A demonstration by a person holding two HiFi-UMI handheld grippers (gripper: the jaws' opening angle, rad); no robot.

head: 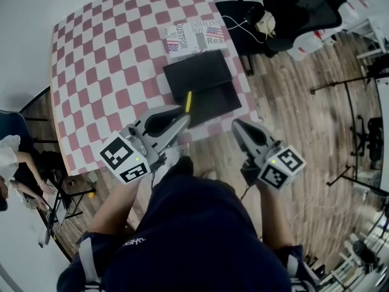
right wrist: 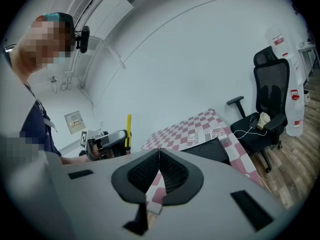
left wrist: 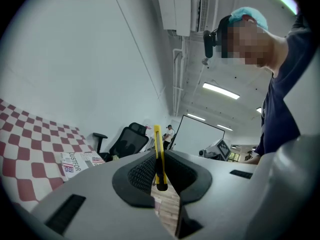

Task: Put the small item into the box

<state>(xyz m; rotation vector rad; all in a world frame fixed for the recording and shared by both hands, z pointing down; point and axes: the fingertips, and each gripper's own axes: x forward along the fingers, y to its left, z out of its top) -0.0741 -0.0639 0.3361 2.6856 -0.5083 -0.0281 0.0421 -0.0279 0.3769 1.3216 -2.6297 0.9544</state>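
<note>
Wooden plank flooring (head: 304, 120) surrounds a desk (head: 103, 72) covered in a red-and-white checkered cloth, and a black mesh office chair (head: 292, 11) stands just beyond the desk's far corner with a pale bundle and a cable on its seat. On the desk lies a flat black box (head: 200, 81) with its lid folded open. A printed paper sheet with flag pictures (head: 194, 36) touches its far edge. The left gripper (head: 182, 119) is held near the desk's front edge, pointing toward the box. Its fingers (left wrist: 142, 171) are clamped on a slim yellow stick-shaped item with a dark lower end (left wrist: 158, 154), which stands upright between the pads and rises above them. In the head view the item's upper end shows against the near left part of the box, though whether it is above the box or short of it cannot be told. The right gripper (head: 237, 125) is beside the left one, apart from it and off the desk's front corner, over the floor. Its fingers (right wrist: 170, 166) are closed together with nothing between them. Each gripper carries a cube with black-and-white square markers at its rear. At the left edge of the head view another person (head: 12, 157) sits beside the desk.
</note>
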